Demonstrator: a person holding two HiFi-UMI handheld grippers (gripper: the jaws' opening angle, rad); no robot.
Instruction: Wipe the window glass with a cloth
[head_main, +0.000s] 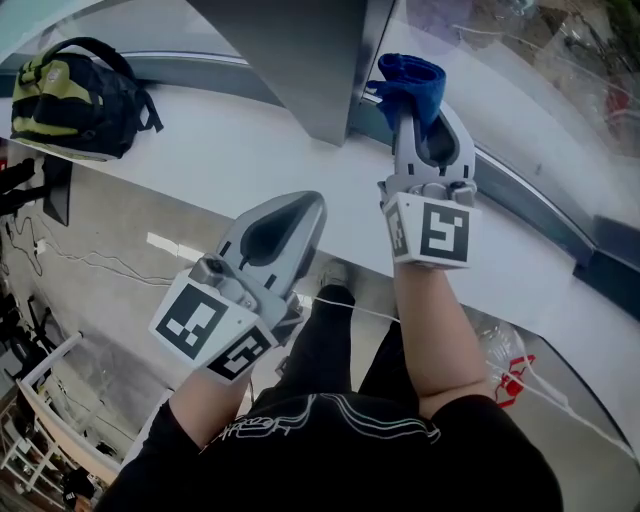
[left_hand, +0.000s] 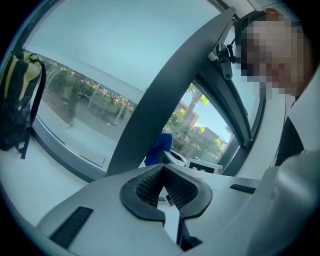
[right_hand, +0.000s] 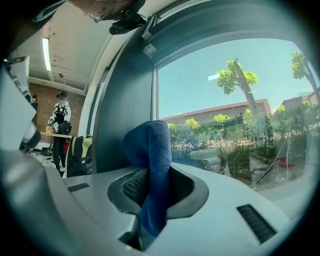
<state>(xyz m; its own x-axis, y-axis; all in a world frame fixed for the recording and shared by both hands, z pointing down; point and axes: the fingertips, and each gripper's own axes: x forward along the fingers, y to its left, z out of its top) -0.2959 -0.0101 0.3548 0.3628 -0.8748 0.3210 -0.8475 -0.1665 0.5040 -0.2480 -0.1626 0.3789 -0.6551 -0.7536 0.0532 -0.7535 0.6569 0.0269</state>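
White sill (head_main: 230, 150) under window glass (head_main: 540, 70) | right gripper (head_main: 428, 120) fingers clamp blue cloth (head_main: 412, 82) beside grey pillar (head_main: 300, 60) | left gripper (head_main: 285, 220) fingers closed

A black-and-yellow backpack (head_main: 75, 95) rests on the white sill (head_main: 250, 150).

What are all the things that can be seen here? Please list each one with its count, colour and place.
pillar: one, grey, rising from the sill
glass: two panes, clear, either side of pillar
sill: one, white, below glass
backpack: one, black and yellow-green, on sill, far left
cloth: one, blue, in the right gripper
left gripper: one, grey, jaws together, empty
right gripper: one, grey, shut on cloth, beside pillar
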